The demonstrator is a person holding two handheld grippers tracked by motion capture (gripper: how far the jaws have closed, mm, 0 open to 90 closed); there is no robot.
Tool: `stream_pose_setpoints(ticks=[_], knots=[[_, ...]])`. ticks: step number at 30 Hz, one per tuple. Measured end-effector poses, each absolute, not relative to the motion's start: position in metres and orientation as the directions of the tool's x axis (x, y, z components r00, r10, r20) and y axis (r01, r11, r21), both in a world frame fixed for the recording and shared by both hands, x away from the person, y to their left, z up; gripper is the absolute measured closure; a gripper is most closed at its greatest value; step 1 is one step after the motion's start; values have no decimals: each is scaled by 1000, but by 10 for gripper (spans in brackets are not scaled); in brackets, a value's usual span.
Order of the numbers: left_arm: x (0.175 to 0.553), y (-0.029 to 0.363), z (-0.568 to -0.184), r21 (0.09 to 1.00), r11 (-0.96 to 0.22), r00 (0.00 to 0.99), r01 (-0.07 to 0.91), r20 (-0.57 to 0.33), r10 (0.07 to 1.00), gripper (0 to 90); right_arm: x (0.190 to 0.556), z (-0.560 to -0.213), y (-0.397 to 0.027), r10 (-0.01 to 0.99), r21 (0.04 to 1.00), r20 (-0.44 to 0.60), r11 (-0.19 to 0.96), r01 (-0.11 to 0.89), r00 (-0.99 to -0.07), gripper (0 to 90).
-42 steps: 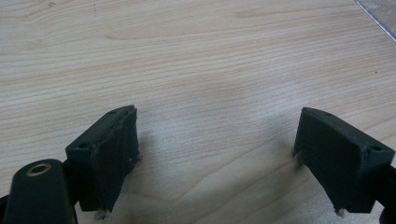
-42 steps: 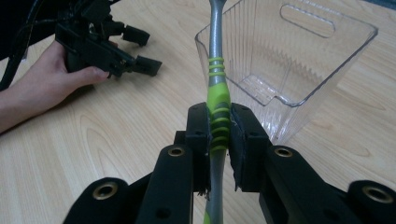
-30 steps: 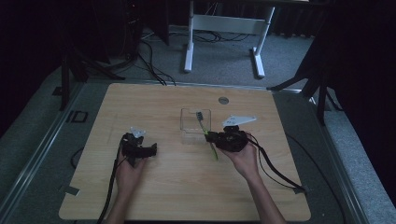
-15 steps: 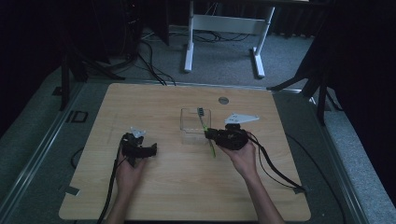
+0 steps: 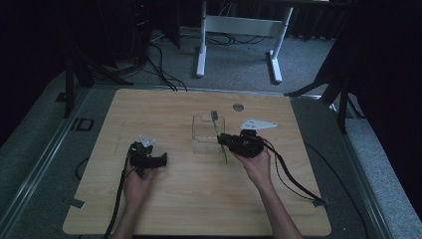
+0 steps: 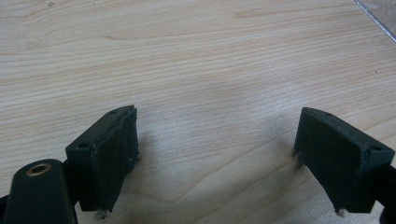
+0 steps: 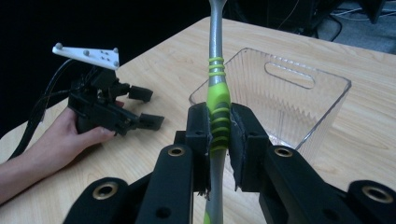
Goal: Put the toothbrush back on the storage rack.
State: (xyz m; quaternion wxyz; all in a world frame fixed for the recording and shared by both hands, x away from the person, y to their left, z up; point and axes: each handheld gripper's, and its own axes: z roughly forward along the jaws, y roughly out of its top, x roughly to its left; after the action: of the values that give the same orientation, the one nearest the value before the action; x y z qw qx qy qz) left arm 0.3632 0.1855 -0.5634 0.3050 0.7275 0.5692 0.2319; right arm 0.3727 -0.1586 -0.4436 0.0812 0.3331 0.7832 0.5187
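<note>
Over the clear bin, a toothbrush clamped in the right gripper.
Left gripper rests on the table, jaws spread, nothing between them.

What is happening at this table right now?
A person works with two claws over a wooden table. The right claw is shut on a green and grey toothbrush, held by its handle beside a clear plastic bin. The left claw is open, with nothing between its jaws, low over the bare wood.
</note>
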Motion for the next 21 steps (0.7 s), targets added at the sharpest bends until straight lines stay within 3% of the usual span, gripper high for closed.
stream_pose_setpoints(ticks=[21], knots=[[363, 185, -563, 708, -166, 245, 687, -10, 970, 141, 380, -444, -158, 617, 891, 252, 152, 427, -746, 788]])
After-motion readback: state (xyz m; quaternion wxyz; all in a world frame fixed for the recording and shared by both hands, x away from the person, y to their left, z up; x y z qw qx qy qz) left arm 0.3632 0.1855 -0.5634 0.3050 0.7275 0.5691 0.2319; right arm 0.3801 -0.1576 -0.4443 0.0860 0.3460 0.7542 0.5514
